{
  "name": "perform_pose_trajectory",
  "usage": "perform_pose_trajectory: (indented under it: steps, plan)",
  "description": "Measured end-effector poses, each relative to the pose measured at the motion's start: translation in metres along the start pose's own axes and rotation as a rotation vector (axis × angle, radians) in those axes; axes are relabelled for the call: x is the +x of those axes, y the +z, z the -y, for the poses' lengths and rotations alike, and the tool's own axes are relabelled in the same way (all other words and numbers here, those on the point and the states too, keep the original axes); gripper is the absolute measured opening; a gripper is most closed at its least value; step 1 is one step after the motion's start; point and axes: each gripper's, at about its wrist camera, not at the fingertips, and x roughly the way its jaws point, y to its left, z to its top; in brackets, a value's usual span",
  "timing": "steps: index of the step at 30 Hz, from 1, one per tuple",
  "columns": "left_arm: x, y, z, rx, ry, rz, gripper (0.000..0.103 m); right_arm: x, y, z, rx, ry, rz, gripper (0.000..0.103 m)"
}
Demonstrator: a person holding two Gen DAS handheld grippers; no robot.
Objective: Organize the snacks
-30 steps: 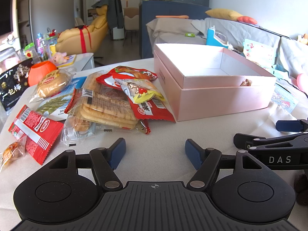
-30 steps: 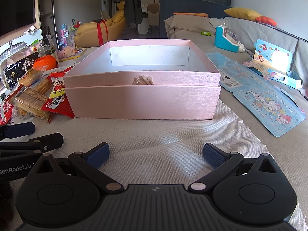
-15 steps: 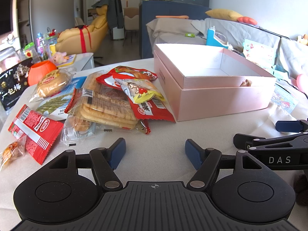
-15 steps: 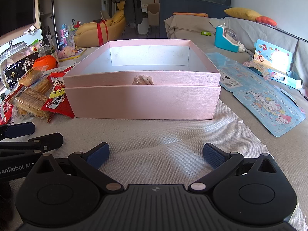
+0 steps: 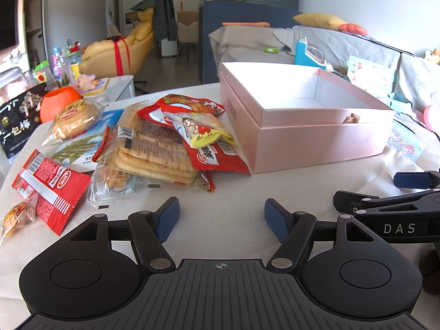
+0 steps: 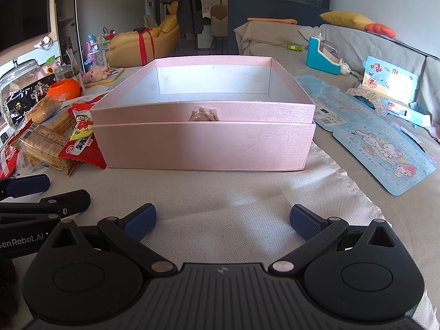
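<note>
A pink open box (image 5: 316,140) (image 6: 203,143) stands on the cloth-covered table, empty inside. Left of it lies a heap of snacks: a clear biscuit pack (image 5: 154,156), a red packet (image 5: 217,156), a yellow cartoon packet (image 5: 200,130), a red sachet (image 5: 49,187) and a wrapped bun (image 5: 74,119). My left gripper (image 5: 221,217) is open above bare cloth, short of the heap. My right gripper (image 6: 222,220) is open in front of the box's near wall, with nothing between its fingers. Each gripper shows at the edge of the other's view.
An orange pot (image 5: 59,101), a black bag (image 5: 19,123) and a glass jar (image 6: 19,82) stand at the far left. Blue cartoon cards (image 6: 385,148) and a teal toy (image 6: 324,55) lie right of the box. A sofa and a yellow armchair stand behind.
</note>
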Motion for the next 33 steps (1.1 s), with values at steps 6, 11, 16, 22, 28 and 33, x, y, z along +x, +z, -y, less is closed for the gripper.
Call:
perform_pose_trajectory:
  steps: [6, 11, 16, 22, 28, 33]
  plan:
    - [0.0, 0.0, 0.001, 0.005, 0.004, 0.0, 0.075, 0.0, 0.0, 0.0, 0.0, 0.0, 0.0, 0.103]
    - [0.0, 0.0, 0.001, 0.005, 0.004, 0.0, 0.075, 0.0, 0.0, 0.0, 0.0, 0.0, 0.0, 0.103]
    - [0.0, 0.0, 0.001, 0.006, 0.005, 0.0, 0.075, 0.0, 0.0, 0.0, 0.0, 0.0, 0.0, 0.103]
    - [0.0, 0.0, 0.001, 0.005, 0.004, 0.0, 0.075, 0.0, -0.001, -0.001, 0.0, 0.0, 0.0, 0.103]
    - [-0.001, 0.0, 0.0, -0.004, -0.005, 0.002, 0.073, 0.0, 0.002, 0.0, -0.003, 0.006, -0.023, 0.103]
    - [-0.014, 0.0, -0.014, -0.025, -0.049, -0.011, 0.064, 0.003, 0.009, -0.002, -0.023, 0.026, -0.095, 0.103]
